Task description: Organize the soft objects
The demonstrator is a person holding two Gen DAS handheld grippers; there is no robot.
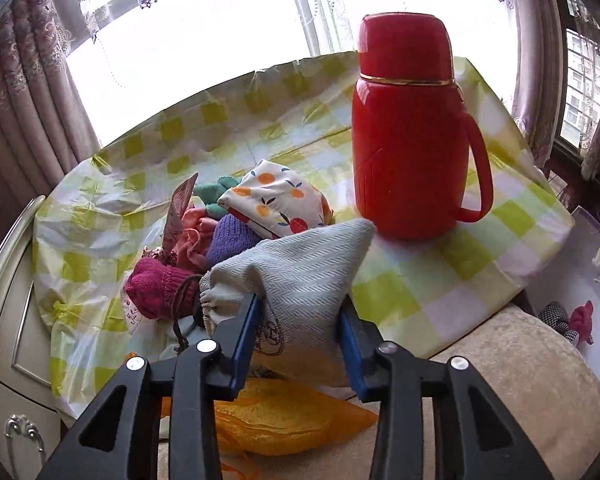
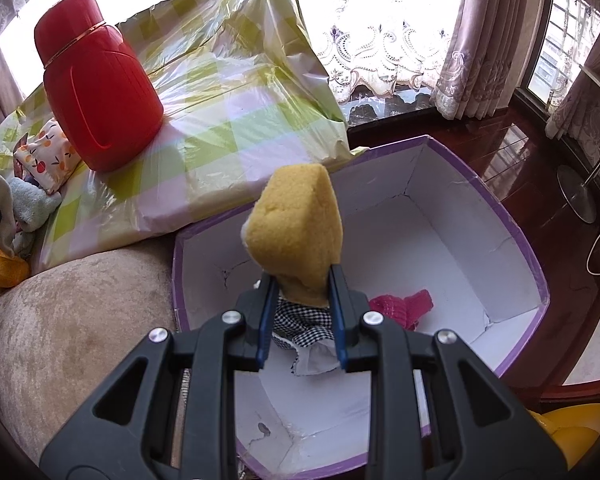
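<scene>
My left gripper (image 1: 300, 304) is shut on a grey herringbone drawstring pouch (image 1: 300, 264) and holds it at the near edge of a pile of soft things on the checked table cover (image 1: 440, 280). The pile holds a magenta knit piece (image 1: 152, 288), a purple knit piece (image 1: 232, 240), a pink cloth (image 1: 196, 236) and a fruit-print pouch (image 1: 276, 196). My right gripper (image 2: 302, 284) is shut on a yellow sponge (image 2: 296, 232) above a white box with a purple rim (image 2: 512, 224). In the box lie a checked cloth (image 2: 300, 320) and a pink knit item (image 2: 400, 306).
A tall red thermos (image 1: 408, 128) stands on the table right of the pile; it also shows in the right wrist view (image 2: 96, 80). A beige cushioned seat (image 2: 72, 320) lies between table and box. An orange bag (image 1: 284, 416) lies below the left gripper. Curtains and windows stand behind.
</scene>
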